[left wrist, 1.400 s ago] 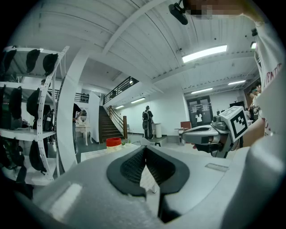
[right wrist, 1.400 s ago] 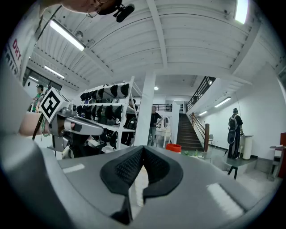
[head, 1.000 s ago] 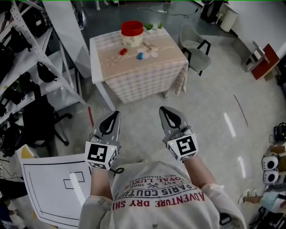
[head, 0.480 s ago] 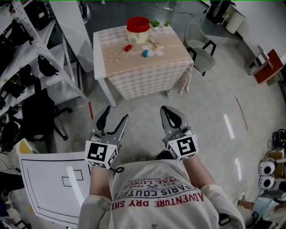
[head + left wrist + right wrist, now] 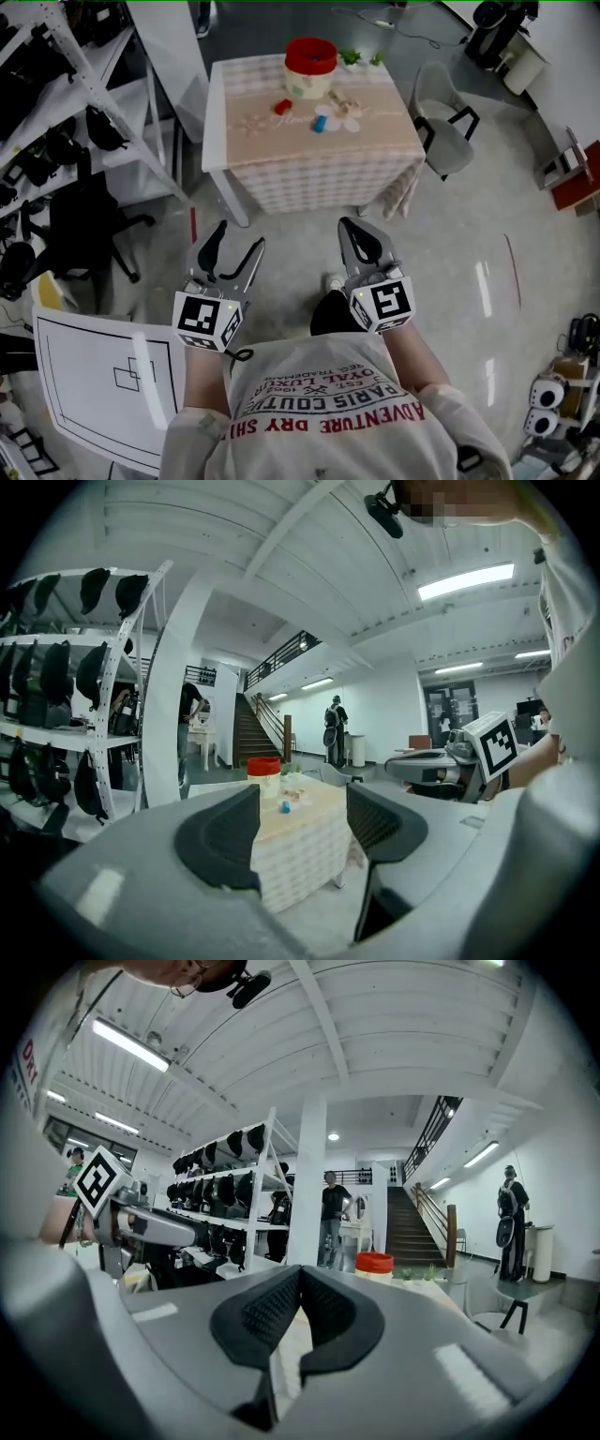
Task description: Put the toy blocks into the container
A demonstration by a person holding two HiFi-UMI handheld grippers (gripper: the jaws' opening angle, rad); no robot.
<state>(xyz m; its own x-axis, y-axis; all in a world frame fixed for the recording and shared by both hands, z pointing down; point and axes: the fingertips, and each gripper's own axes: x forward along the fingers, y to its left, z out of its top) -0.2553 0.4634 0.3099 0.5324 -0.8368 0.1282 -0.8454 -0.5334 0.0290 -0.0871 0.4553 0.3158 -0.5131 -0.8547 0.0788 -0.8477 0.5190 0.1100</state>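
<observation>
A red-rimmed container (image 5: 311, 62) stands at the far end of a small cloth-covered table (image 5: 309, 164). A red block (image 5: 282, 107) and a blue block (image 5: 320, 124) lie on the cloth in front of it, beside some pale pieces (image 5: 343, 111). Both grippers hang over the floor, well short of the table. My left gripper (image 5: 238, 238) has just been opening its jaws and now stands open, with nothing between them. My right gripper (image 5: 352, 226) is shut and empty. The left gripper view shows the container (image 5: 263, 767) and the blue block (image 5: 284, 807) between the left gripper's (image 5: 302, 797) jaws, far off.
Metal shelves (image 5: 56, 112) with dark gear run along the left. A grey chair (image 5: 441, 117) stands right of the table. A white board (image 5: 103, 384) lies on the floor at lower left. People (image 5: 330, 1211) stand far off near a staircase (image 5: 410, 1227).
The left gripper's jaws went from shut to wide open. Both grippers and the person moved toward the table, which sits lower and nearer in the head view.
</observation>
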